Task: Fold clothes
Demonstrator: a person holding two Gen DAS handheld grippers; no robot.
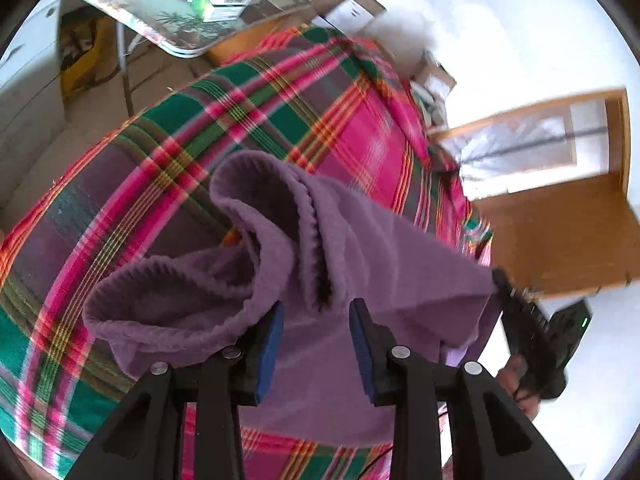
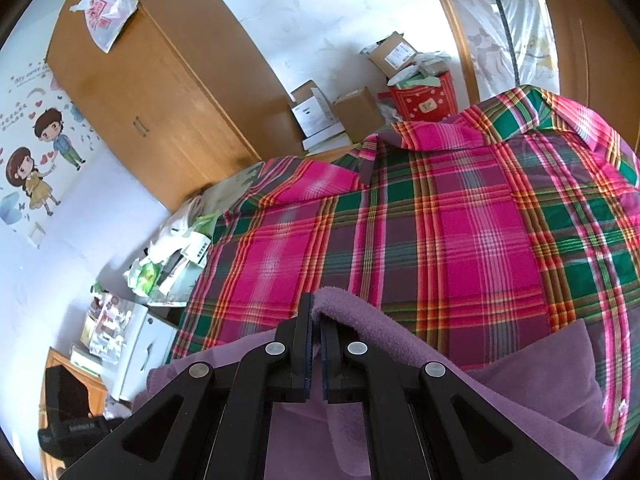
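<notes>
Folding is judged to be at an early stage, w/ no finished fold yet visible. Left to right in the left wrist view: a cluttered side table (image 1: 188, 24) is seen at upper left, beyond the plaid bedspread (image 1: 120, 184) that serves as the work surface. At centre, the purple fleece garment (image 1: 360, 248) is shown bunched and partly lifted above the spread, its ribbed hem rolled into loose loops. The left gripper (image 1: 316, 340) is held w/ jaws wide apart; cloth lies between and behind the blue pads (image 1: 270, 344), but nothing is clamped. Whether the fabric is touched by either pad cannot be told from this angle. At right, the right gripper (image 1: 532, 320) is seen pinching the far edge of the garment, approx. level w/ the left one, w/ a wooden door (image 1: 560, 232) behind.

In the right wrist view: a wardrobe (image 2: 152, 100) and wall stickers (image 2: 40, 160) are seen at left, cardboard boxes (image 2: 348, 112) at centre back. The right gripper (image 2: 316, 336) is shown w/ jaws nearly closed on a raised ridge of the purple fleece garment (image 2: 520, 380), which is draped round its fingers and spreads to the lower right over the plaid bedspread (image 2: 460, 220).

Remaining, as judged: the garment must be spread flat, then folded; a 2nd grip by the left gripper is prob. needed first.
</notes>
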